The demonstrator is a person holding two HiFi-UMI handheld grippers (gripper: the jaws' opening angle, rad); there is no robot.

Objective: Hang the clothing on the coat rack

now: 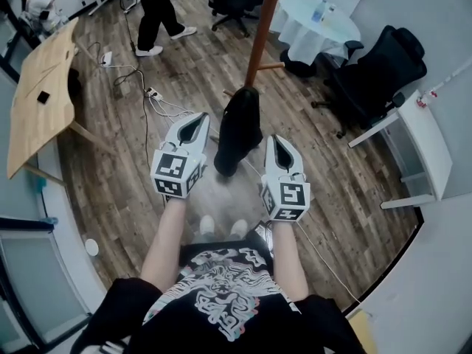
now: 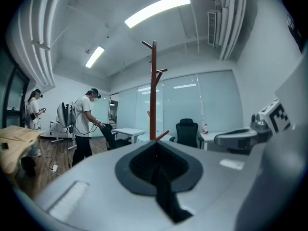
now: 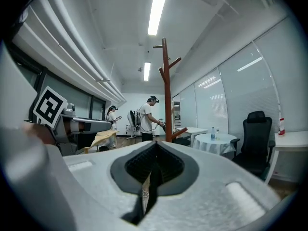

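Clothing (image 1: 238,131): dark, soft, limp, prob light. Looks hung on low peg of coat rack (image 1: 259,43), just ahead, between my two grippers. If regrip needed, I'd pinch collar/top fold. Left tongs (image 1: 193,127) fully closed, empty; right tongs (image 1: 280,152) same.

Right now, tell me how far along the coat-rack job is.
Done, it seems: the black garment hangs on the coat rack, clear of both grippers. In hand: nothing; the left gripper and right gripper show shut, empty fingers. Left: nothing visible beyond backing away.
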